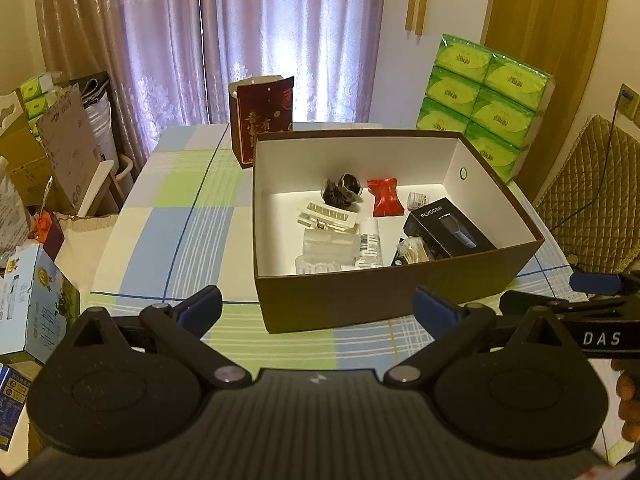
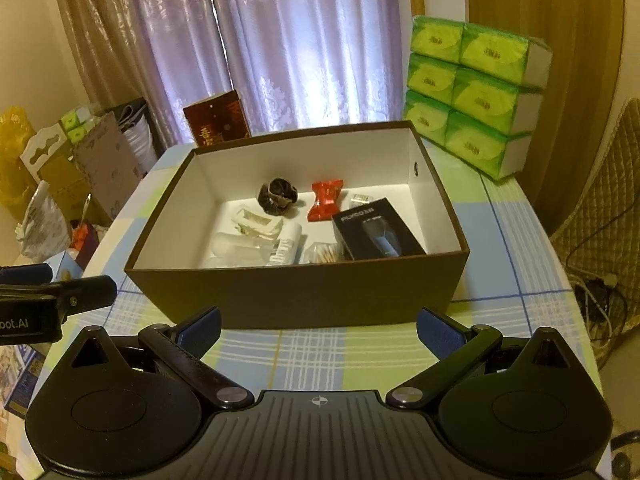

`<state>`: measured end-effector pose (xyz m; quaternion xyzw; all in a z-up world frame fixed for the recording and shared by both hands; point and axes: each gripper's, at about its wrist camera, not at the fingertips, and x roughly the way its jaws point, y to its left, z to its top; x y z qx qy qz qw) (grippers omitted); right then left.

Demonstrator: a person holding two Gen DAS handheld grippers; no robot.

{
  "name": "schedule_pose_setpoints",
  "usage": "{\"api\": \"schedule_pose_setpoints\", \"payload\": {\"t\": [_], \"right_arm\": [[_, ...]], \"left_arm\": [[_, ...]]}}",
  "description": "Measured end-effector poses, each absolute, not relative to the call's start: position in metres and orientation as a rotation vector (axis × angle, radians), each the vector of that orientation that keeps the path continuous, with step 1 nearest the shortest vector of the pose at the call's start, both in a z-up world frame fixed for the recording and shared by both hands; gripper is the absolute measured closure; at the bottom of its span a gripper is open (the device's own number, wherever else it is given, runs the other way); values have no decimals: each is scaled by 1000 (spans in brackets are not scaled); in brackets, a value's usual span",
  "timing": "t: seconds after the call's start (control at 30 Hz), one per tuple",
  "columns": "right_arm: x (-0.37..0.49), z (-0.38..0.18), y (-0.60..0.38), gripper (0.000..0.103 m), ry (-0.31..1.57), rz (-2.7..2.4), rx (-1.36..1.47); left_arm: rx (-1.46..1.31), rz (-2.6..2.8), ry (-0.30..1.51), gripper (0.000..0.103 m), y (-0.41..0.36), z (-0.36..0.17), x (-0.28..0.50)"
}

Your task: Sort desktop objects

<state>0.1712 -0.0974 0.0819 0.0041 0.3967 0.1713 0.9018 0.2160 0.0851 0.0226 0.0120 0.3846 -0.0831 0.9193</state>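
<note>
A table covered in a blue, green and white checked cloth [image 1: 168, 216] fills the middle of both views, with pale purple curtains [image 1: 280, 32] hanging behind it. On the cloth sits a large brown cardboard box with a white inside [image 1: 332, 300], open at the top, its near wall just beyond both grippers. Behind its right corner stands a stack of green wrapped tissue packs [image 1: 484, 108], and behind its left corner a dark red paper gift bag with gold lettering [image 1: 262, 120], upright.

The left gripper [image 1: 318, 306] hovers over the near edge of the table with its blue-padded jaws spread wide and nothing between them. The right gripper [image 2: 318, 326] hangs beside it in the same way, released and empty, facing the box's front wall; each one's arm shows at the edge of the other's view.

The sorted things all lie on the box floor. Largest is a black rectangular carton printed FLYCO [image 2: 378, 230] at the right front. To the left is a white plastic hair claw [image 2: 258, 222] resting on a clear plastic case [image 2: 236, 246], with a small white bottle with a barcode label [image 2: 288, 244] just beside them. Between bottle and carton lies a clear packet of cotton swabs [image 2: 324, 252]. Toward the back are a dark brown scrunchie [image 2: 278, 196], a red foil sachet [image 2: 326, 200], and a small white labelled item [image 2: 362, 200] too small to identify
</note>
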Motion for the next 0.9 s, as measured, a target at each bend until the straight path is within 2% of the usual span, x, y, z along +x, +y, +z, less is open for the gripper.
{"api": "schedule_pose_setpoints", "payload": {"t": [0.9], "right_arm": [[112, 97, -146, 2, 802, 425, -36]], "left_arm": [[37, -62, 780, 3, 47, 32, 139]]}}
